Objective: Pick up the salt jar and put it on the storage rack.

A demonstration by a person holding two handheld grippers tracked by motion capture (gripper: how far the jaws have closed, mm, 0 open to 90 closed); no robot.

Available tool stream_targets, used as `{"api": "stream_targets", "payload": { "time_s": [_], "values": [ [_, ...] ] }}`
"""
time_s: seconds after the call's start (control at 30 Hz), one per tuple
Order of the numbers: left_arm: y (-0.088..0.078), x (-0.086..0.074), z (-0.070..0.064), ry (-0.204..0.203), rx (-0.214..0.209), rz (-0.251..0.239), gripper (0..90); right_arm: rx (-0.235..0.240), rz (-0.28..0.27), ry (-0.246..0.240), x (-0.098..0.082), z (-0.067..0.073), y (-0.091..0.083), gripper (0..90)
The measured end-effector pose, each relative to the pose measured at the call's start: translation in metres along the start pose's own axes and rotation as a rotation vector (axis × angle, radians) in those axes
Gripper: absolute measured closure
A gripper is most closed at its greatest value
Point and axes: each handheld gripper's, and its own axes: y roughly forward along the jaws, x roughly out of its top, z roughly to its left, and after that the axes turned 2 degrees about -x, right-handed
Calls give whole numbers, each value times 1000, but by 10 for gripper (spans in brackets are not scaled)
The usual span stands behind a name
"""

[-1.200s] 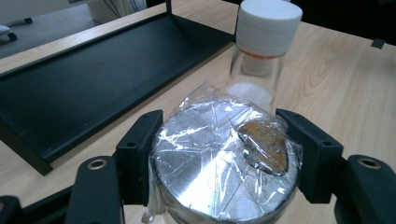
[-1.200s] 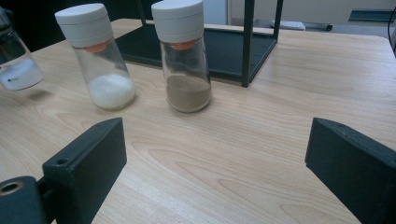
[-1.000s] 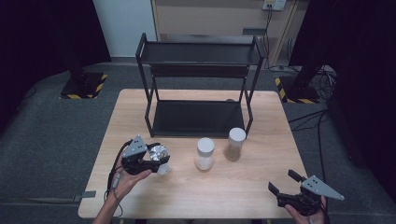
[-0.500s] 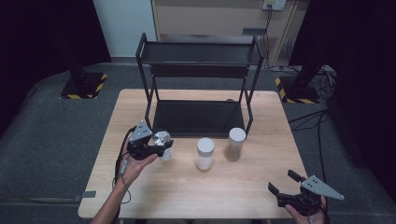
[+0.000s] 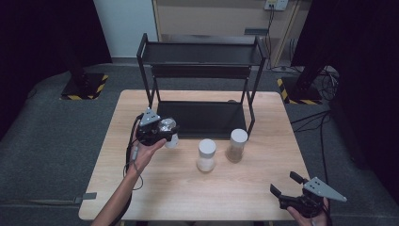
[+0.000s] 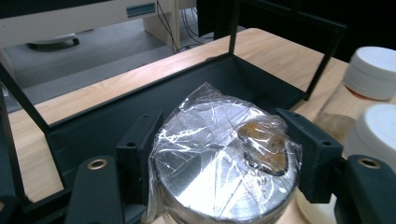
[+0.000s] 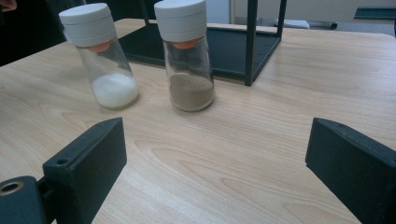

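Observation:
My left gripper (image 5: 165, 132) is shut on a jar with a shiny lid wrapped in clear film (image 5: 168, 127), holding it just above the table in front of the black rack's lower shelf (image 5: 202, 120). In the left gripper view both black jaws press the jar (image 6: 224, 158) from either side. A jar of white powder (image 5: 206, 154) and a jar of brown powder (image 5: 236, 145), both with white caps, stand mid-table. At the table's near right corner my right gripper (image 5: 285, 185) stands open; its view faces the white-powder jar (image 7: 103, 58) and the brown-powder jar (image 7: 187, 53).
The black two-tier metal rack (image 5: 202, 54) stands at the back of the wooden table (image 5: 188, 188). Its right front post (image 5: 252, 110) rises close to the brown jar. Dark floor and stands surround the table.
My left gripper has carried the film-wrapped jar away from me and rightward, up to the rack's lower shelf. The right gripper and both powder jars have stayed put.

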Motion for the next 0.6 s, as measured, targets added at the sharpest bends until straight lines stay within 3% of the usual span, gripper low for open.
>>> {"api": "stream_targets", "payload": {
  "time_s": [0.33,0.5,0.6],
  "values": [
    [23,15,-1,-25,76,-3,339,0,-3,3,0,0,0,53],
    [34,16,2,-52,95,-24,340,2,-4,3,0,0,-1,53],
    [42,19,0,-47,119,-24,339,4,-5,4,-1,-1,0,53]
  ]
}}
